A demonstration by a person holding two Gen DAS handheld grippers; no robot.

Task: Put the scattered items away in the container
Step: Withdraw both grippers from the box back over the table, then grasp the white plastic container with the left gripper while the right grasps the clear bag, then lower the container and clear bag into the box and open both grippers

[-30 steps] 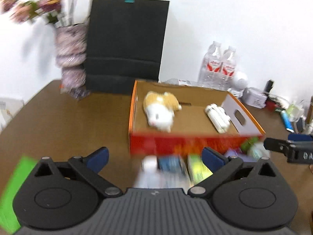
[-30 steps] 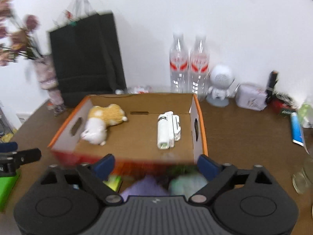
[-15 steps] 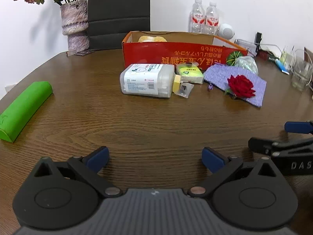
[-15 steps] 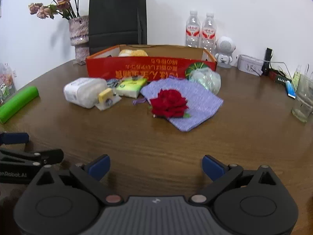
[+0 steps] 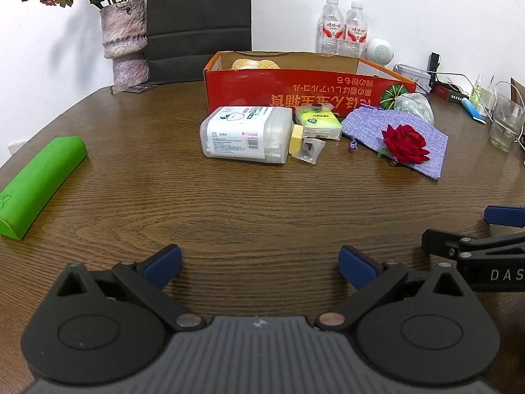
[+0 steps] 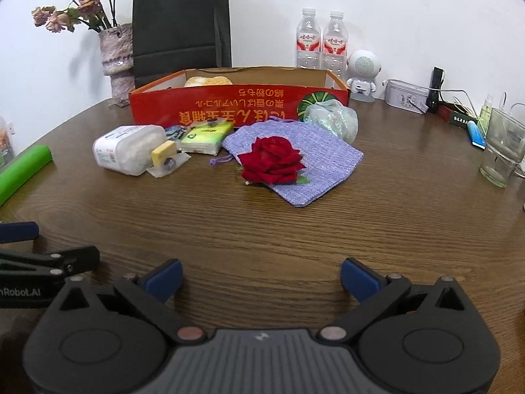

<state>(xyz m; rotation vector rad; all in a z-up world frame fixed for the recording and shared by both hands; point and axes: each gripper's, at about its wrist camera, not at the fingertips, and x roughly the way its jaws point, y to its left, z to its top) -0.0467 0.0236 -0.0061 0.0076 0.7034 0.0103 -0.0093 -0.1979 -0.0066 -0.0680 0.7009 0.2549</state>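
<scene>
Left gripper (image 5: 259, 259), right gripper (image 6: 261, 277) spread, empty; wipes tub (image 5: 246, 134) lies sideways, seemingly cap rightward.

Bright, even indoor light; sharp focus, no motion blur. Soft shadow behind the mottled pink ceramic vase (image 5: 124, 37) on the white wall. Strong fisheye bending and dark corners at edges.

Cotton-swab box (image 5: 244, 134) left of tissue pack (image 5: 317, 121); rose (image 5: 405, 143) on pouch (image 5: 423, 131); all before cardboard box (image 5: 305, 90).
</scene>
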